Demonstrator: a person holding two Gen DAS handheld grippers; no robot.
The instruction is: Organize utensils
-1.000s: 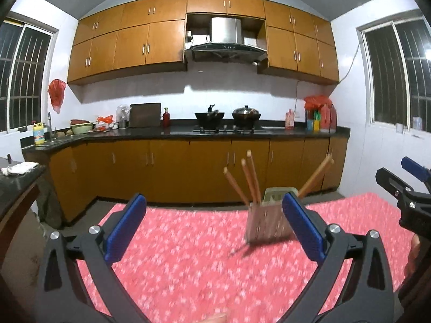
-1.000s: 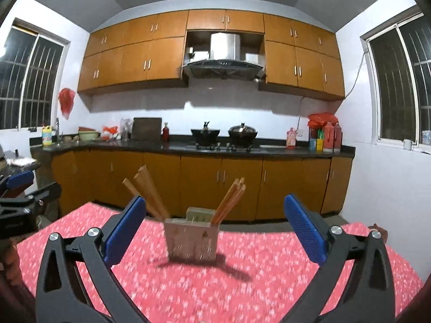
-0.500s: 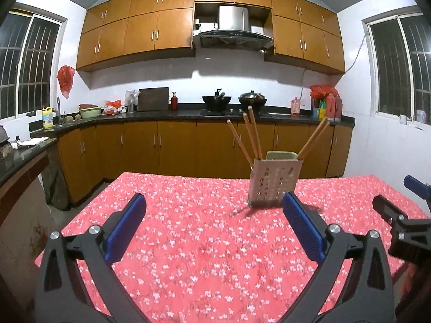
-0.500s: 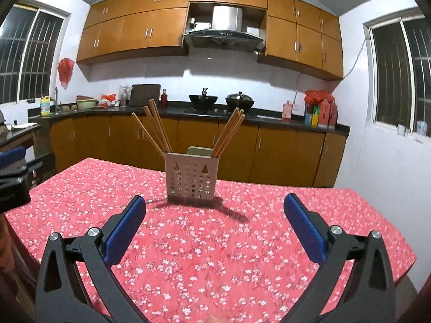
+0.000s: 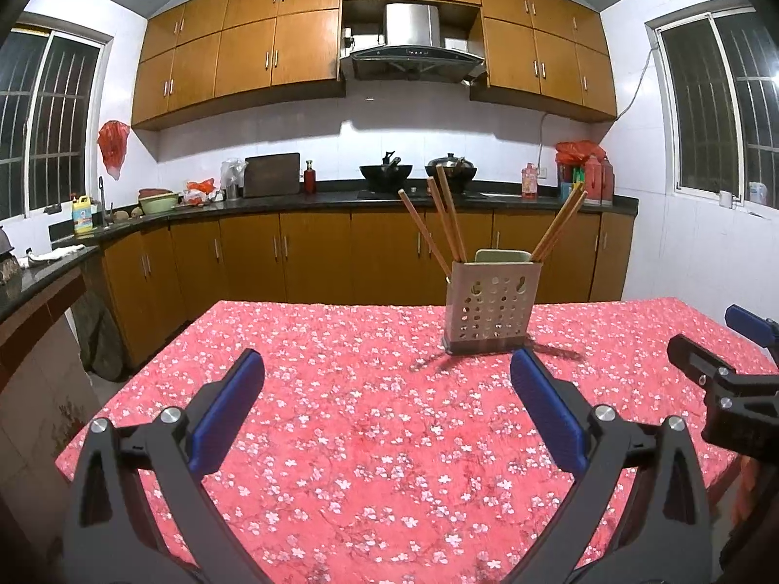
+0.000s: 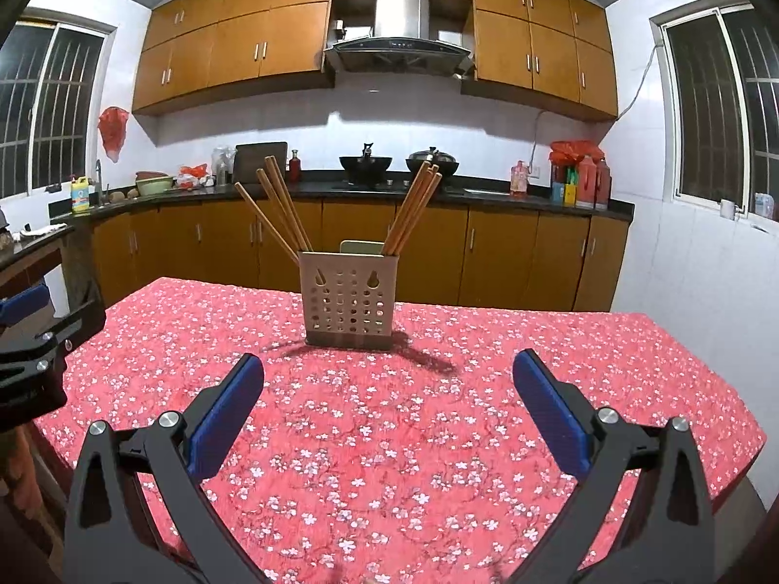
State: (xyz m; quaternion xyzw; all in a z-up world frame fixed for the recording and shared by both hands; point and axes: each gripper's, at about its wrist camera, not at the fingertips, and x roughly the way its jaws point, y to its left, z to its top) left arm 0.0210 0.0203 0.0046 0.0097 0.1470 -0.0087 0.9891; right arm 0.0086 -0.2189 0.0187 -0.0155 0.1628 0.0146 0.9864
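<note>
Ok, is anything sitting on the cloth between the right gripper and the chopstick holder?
Nothing visible. In the right wrist view, only bare floral tablecloth lies between the open right gripper and the perforated chopstick holder, where the chopsticks stand. The left gripper is off at the left edge, clear of that line.

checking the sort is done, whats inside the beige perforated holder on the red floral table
Wooden chopsticks lean out of the beige perforated plastic holder in two bunches, with a pale green flat piece behind. Their lower ends are hidden by its walls.
</note>
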